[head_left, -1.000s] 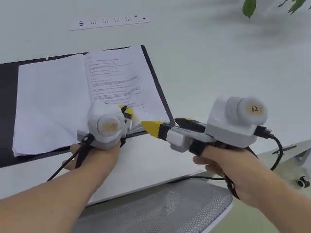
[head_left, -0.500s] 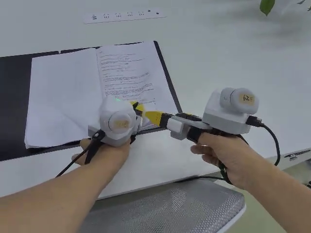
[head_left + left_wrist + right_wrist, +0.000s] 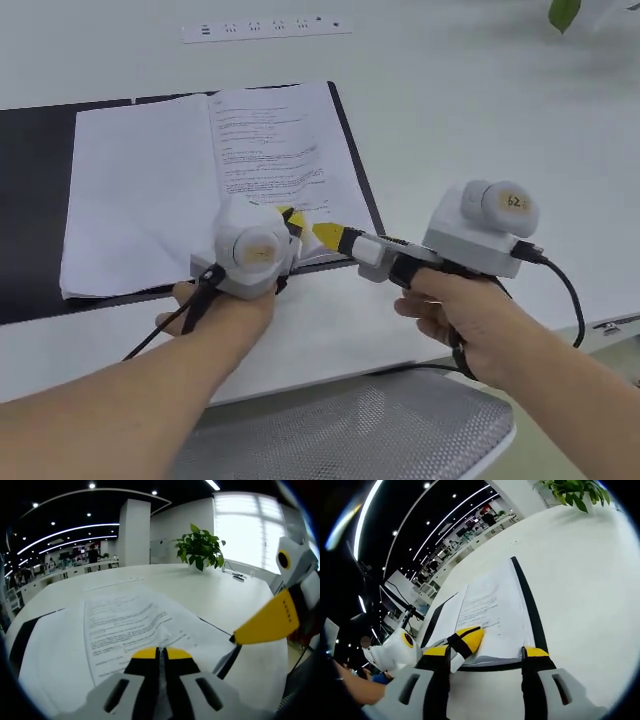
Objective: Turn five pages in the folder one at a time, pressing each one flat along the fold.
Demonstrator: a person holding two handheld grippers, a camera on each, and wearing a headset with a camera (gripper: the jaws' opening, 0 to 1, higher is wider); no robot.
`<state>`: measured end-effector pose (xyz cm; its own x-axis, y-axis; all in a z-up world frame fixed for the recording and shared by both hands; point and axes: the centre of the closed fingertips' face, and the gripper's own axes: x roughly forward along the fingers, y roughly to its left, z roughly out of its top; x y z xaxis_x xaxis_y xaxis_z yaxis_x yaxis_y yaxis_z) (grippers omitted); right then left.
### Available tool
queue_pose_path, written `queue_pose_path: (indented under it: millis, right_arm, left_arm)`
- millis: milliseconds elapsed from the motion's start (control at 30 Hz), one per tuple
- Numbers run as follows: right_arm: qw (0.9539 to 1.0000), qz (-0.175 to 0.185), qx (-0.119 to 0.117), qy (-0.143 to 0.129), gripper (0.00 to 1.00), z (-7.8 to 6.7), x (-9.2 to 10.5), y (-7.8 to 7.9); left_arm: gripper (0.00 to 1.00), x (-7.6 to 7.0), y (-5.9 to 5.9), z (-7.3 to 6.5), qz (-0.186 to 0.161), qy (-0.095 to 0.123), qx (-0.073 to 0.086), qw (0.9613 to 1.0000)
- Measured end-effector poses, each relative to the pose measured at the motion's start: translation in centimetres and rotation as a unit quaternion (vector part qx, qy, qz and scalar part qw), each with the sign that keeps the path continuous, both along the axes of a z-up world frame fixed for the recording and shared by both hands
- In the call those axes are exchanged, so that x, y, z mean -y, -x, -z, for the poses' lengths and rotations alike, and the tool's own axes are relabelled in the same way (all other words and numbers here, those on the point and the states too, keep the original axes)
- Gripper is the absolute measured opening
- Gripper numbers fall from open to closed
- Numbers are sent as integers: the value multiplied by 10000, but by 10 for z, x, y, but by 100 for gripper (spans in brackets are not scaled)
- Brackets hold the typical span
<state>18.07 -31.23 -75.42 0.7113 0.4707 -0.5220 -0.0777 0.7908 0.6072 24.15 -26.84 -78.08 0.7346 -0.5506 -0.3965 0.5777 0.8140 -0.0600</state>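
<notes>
1. The folder [image 3: 30,160] is lying open and flat toward the near edge of the table [image 3: 480,110]. Its black cover is showing as a wide band on the left and a thin strip down the right side.
2. A blank white page [image 3: 140,190] is lying left of the fold, and a printed page [image 3: 270,150] is lying right of it.
3. The left gripper [image 3: 293,222] [image 3: 160,653] is sitting over the near right corner of the printed page. Its yellow-tipped jaws are pressing together, and I cannot tell whether paper is caught between them.
4. The right gripper [image 3: 335,238] [image 3: 486,652] is pointing in from the right at that same corner. Its jaws are spreading wide, with the folder's near edge showing between them.
5. Bare white table is stretching away to the right of the folder and beyond it to a power strip [image 3: 265,27] by the far edge.
6. A narrow strip of table is lying free between the folder and the near edge, with a grey mesh chair seat [image 3: 340,430] below.
7. A potted plant [image 3: 200,547] is standing well apart, farther down the table.
</notes>
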Motion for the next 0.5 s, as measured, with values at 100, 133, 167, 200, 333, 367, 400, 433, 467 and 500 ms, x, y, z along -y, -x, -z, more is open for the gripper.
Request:
queue_pose_path:
  millis: [100, 133, 167, 200, 333, 367, 400, 433, 467, 500]
  right_arm:
    - [10000, 36, -58, -43, 53, 2, 0, 0]
    - [9999, 78, -87, -73, 51, 3, 1, 0]
    - [9998, 118, -114, -79, 49, 5, 3, -1]
    - [9997, 168, -139, -109, 46, 6, 4, -2]
    - [9975, 427, -280, -486, 40, 8, 6, -5]
    - [9965, 498, -340, -573, 38, 9, 7, -6]
    - [9959, 570, -377, -597, 35, 11, 10, -7]
    - [9957, 595, -386, -601, 33, 12, 11, -7]
    - [9948, 662, -428, -639, 28, 14, 13, -8]
    - [9935, 761, -471, -704, 25, 16, 14, -8]
  left_arm:
    - [3, 0, 0, 0, -7, 10, -1, 10000]
    - [3, 0, 0, 0, -10, 20, -1, 10000]
    - [3, 0, 0, 0, -13, 27, -3, 10000]
    - [3, 0, 0, 0, -8, 21, 1, 10000]
    - [3, 0, 0, 0, -14, 37, -2, 10000]
    - [3, 0, 0, 0, -12, 30, 2, 10000]
    - [3, 0, 0, 0, -16, 35, 4, 10000]
    - [3, 0, 0, 0, -19, 39, 4, 10000]
    - [3, 0, 0, 0, -19, 37, 6, 10000]
    - [3, 0, 0, 0, -20, 38, 5, 10000]
